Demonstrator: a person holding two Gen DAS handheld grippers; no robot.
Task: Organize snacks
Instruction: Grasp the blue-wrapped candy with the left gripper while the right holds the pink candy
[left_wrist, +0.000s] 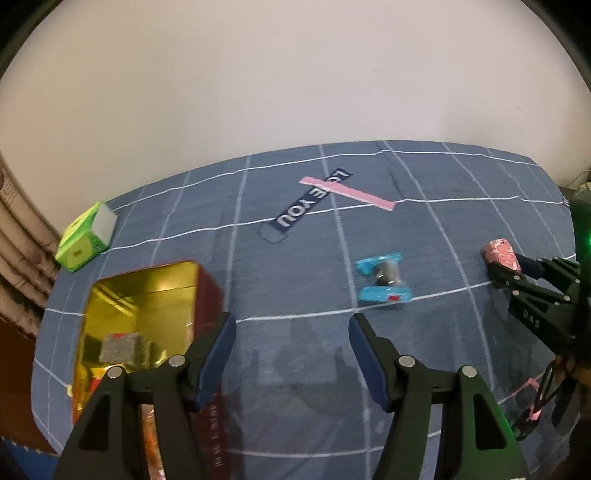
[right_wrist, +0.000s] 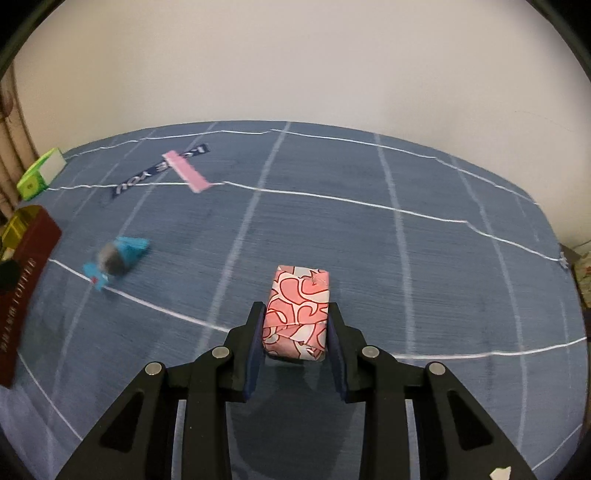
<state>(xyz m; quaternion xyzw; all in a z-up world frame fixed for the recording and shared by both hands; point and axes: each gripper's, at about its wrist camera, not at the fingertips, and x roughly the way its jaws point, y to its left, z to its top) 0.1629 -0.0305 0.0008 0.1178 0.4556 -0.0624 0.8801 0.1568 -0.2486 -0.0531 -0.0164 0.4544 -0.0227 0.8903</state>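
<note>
The right gripper (right_wrist: 295, 328) pinches the pink sweet (right_wrist: 300, 310) by its long sides, just above the blue cloth (right_wrist: 406, 258); it looks light, its wrapper soft and slippery; the left gripper (left_wrist: 291, 336) hangs wide, holding nothing, beside the red tin (left_wrist: 207, 295); a blue sweet (left_wrist: 384, 282) lies between.

Both fisheye views are dim with a warm, muted cast, and dark vignettes fill the corners. Grid lines on the blue surface (right_wrist: 369, 240) bow strongly toward the edges. Motion blur smears the blue-wrapped candy (right_wrist: 114, 260). Soft shadows lie under the jaws.
</note>
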